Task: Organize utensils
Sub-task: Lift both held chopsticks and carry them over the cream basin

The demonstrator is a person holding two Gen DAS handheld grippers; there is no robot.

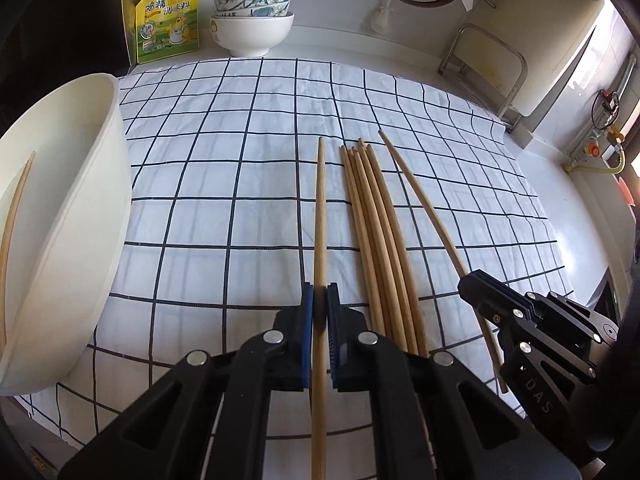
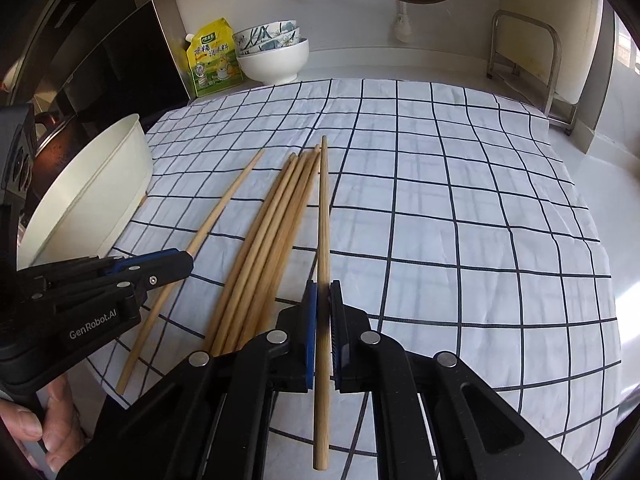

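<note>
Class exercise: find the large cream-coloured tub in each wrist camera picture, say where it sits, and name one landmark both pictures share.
Left wrist view: the cream tub fills the left edge, beside the checked cloth, with one chopstick inside.
Right wrist view: the same tub lies at mid-left, behind the left gripper.
Shared landmark: the yellow seasoning pouch beside the stacked bowls.

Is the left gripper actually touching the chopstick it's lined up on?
Touching. In the left wrist view the left gripper has both blue pads pressed against the single chopstick, with no gap on either side, left of the bundle.
</note>
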